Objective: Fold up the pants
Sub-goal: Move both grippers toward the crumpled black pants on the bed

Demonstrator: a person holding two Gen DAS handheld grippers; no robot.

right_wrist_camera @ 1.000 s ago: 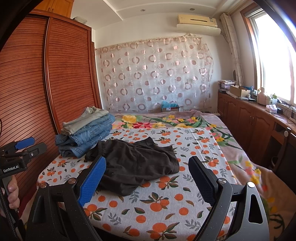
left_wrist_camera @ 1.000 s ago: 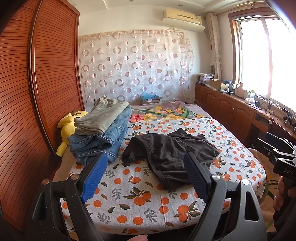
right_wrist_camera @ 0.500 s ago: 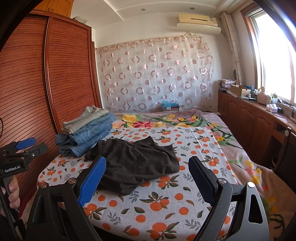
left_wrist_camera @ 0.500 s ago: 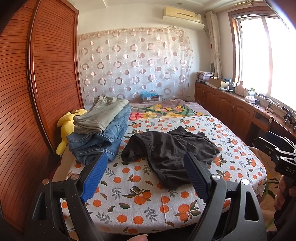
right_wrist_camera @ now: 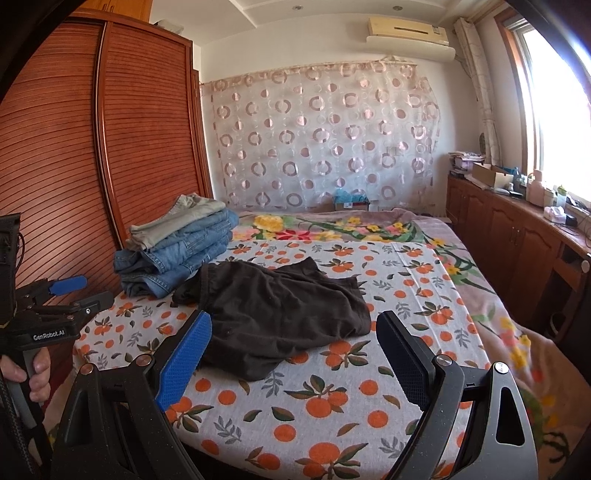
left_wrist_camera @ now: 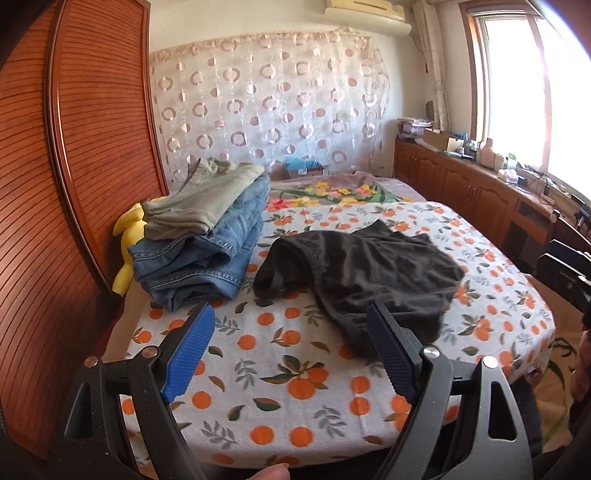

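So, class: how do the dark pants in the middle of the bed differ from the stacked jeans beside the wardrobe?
The dark pants lie crumpled and spread in a single loose heap; the stacked jeans are folded and piled, with a khaki pair on top. The pants are blackish, the jeans blue denim. Both rest on the orange-print sheet.

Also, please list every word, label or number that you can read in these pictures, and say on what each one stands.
"GenRobot.AI": white print on the black body of the left gripper, right wrist view.
Label on the box beside the curtain: too small to read.
Air conditioner: no readable marking.
Nothing else readable.
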